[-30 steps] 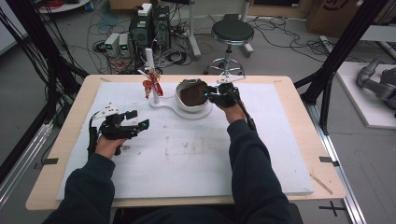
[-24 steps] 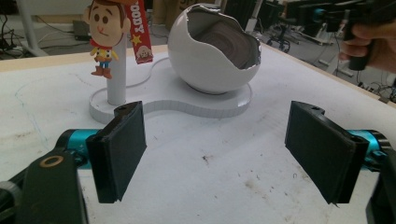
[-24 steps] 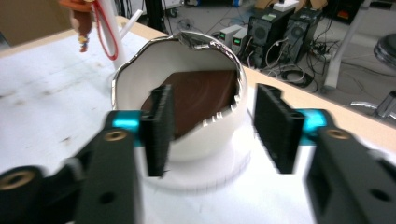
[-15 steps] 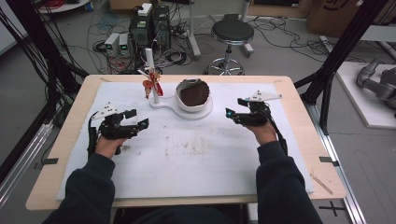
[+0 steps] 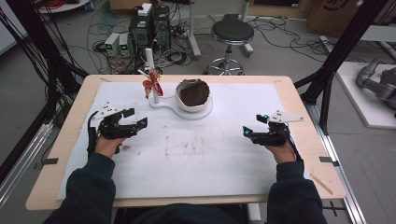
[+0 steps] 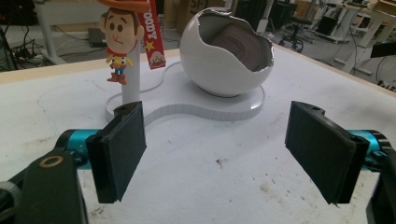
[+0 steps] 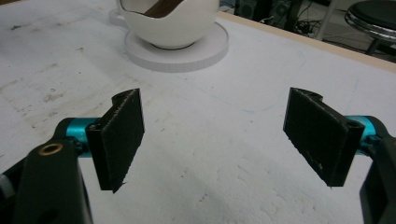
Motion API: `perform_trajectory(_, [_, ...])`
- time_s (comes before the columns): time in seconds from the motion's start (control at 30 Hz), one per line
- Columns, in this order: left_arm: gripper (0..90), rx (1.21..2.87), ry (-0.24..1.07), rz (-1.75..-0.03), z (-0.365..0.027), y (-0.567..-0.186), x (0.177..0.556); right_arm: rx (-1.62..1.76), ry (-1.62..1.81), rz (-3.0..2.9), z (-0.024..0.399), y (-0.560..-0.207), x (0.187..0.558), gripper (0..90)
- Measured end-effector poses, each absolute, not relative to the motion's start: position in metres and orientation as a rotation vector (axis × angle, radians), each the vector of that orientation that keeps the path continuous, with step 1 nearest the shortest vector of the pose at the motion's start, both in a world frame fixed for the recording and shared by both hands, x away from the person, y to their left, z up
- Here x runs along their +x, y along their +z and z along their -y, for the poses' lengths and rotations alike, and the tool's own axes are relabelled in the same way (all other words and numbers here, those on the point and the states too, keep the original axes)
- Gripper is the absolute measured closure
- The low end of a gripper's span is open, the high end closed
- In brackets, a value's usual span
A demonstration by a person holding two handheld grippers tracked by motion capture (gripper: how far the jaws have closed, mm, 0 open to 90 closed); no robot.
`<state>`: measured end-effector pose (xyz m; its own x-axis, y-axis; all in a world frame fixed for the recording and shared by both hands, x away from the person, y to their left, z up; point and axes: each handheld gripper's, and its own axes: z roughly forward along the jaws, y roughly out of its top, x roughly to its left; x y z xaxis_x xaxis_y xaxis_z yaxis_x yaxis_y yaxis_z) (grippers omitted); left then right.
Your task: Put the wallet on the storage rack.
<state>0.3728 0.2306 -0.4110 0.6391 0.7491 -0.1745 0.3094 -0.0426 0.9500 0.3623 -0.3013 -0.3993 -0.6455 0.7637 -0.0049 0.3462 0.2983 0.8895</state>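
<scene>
Right gripper [image 5: 256,131] now sits well clear of the white egg-shaped bowl with the jagged broken-shell rim [image 5: 194,96], out to the bowl's right and nearer the person. A second ago it was right at the bowl's rim; half a second ago it was already halfway out. Its jaws have just been opening and now stand wide apart, nothing between them; the right gripper view shows bare white table cover [image 7: 219,140] between the black pads [image 7: 122,135].

The bowl sits on the round end of a flat white base plate [image 5: 173,105], at the far middle of the cover, dark brown contents inside [image 5: 193,94]. It looks upright and in the same spot as before.

Left gripper [image 5: 130,123] is to the bowl's left and nearer the person, same place in all three high views. Jaws wide open, empty; the left gripper view looks between the pads [image 6: 119,149] at the bowl [image 6: 223,56].

On the plate's other end, just left of the bowl, stands a thin white post [image 5: 152,74] with a small cowboy figure charm and a red strap [image 6: 119,39] hanging on it, untouched.

Reading: the right gripper's work at the bowl looks finished, and both grippers are pulled back to rest, so the sequence seems at or near its end.
</scene>
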Motion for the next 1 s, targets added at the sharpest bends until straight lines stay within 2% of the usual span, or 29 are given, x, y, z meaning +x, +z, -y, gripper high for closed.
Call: perform_trajectory(1.0, [21.0,1.647,0.451,-0.861,-0.226,-0.412,0.364,1.003,1.265,-2.132,0.295,-0.401,0.362,20.8])
